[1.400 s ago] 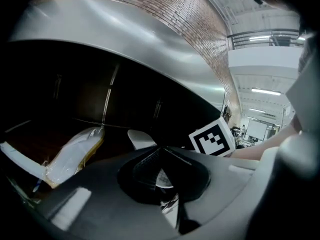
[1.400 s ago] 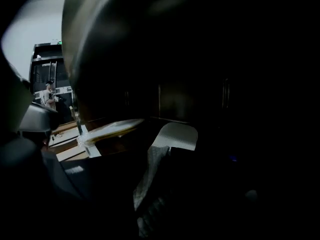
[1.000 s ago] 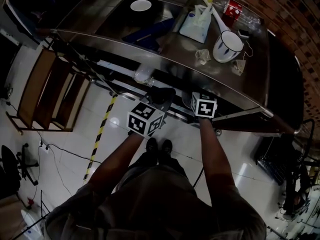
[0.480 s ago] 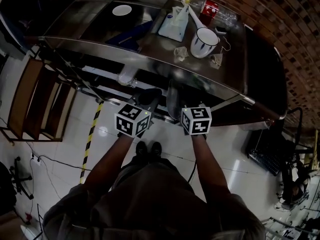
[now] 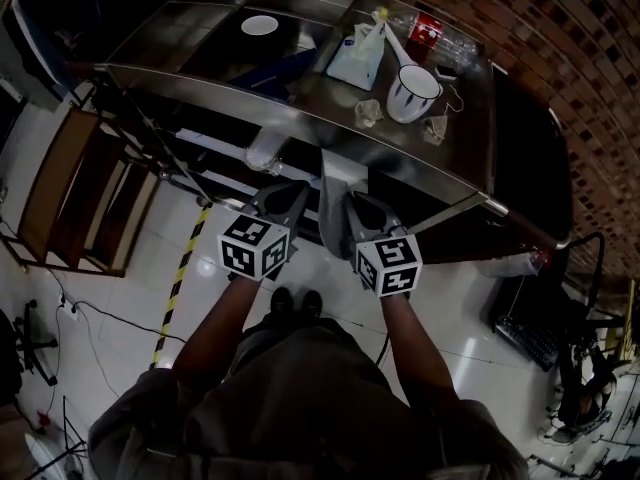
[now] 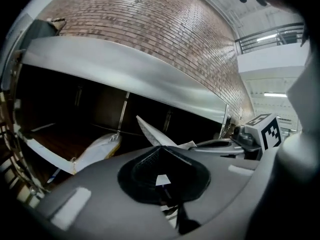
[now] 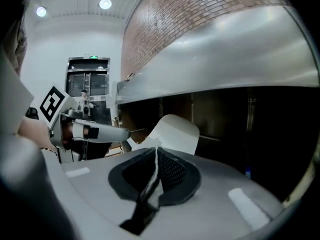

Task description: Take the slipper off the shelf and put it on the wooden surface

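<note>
A steel counter (image 5: 190,58) stands against a brick wall (image 5: 540,28). The right claw (image 7: 156,154) has just been closing its jaws and now pinches the thin edge of the white slipper (image 7: 172,131). The slipper hangs clear of the shelf, just in front of the counter's front edge and below its top. The left claw (image 6: 160,156) is beside the slipper at the counter front, with its jaws together.
</note>
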Demonstrator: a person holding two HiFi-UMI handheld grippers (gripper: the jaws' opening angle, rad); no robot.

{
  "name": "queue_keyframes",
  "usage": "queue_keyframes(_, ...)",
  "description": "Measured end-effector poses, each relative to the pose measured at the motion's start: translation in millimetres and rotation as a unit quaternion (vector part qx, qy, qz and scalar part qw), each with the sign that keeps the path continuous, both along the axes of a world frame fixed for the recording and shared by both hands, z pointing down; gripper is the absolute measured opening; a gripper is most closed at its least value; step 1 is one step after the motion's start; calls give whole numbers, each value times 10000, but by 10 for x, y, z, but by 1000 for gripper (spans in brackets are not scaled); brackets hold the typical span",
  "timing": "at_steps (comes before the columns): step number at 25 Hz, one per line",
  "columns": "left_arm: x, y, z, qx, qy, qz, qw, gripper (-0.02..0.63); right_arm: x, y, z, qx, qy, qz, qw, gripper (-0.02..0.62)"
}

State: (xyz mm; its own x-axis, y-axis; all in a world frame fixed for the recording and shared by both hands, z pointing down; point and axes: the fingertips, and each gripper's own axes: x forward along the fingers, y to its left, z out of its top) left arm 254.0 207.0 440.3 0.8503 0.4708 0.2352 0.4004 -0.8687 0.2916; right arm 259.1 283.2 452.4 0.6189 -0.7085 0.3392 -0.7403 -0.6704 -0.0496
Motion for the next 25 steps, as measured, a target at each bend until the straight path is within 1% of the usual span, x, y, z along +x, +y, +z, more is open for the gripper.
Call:
queue_keyframes(3, -99, -254, -19, 36, 17, -398, 9992, -8, -32, -212, 2, 66, 1, -348, 9994, 6)
queue_keyframes(5, -195, -492, -41, 71, 17, -746, 9972, -8, -61, -423, 4, 116, -12, -658, 9978, 6)
queue_keyframes(8, -392, -851, -48, 130, -27, -1305, 9914, -8, -163, -789, 29, 162, -25, -1231, 9923, 6)
queue_keyframes(11, -617, -1215, -69, 171, -33, -1825, 9830, -8, -299, -1207, 46, 209, -21, -1796, 9835, 6)
queue_keyframes(14, -972, -1691, -80, 201, -69, -2458, 9691, -8, -552, -1739, 44, 248, -34, -2453, 9691, 6)
queue_keyframes(18, -1413, -2349, -116, 197, -44, -3274, 9447, -8, -890, -2465, -39, 277, 61, -3290, 9439, 6)
queue_keyframes(21, -1676, -2803, -130, 160, 39, -3639, 9313, -8, -1102, -2979, -107, 284, 171, -3663, 9299, 8)
queue_keyframes(25, -2015, -3474, -126, 80, 127, -3992, 9167, -8, -1401, -3721, -161, 225, 294, -4047, 9137, 7)
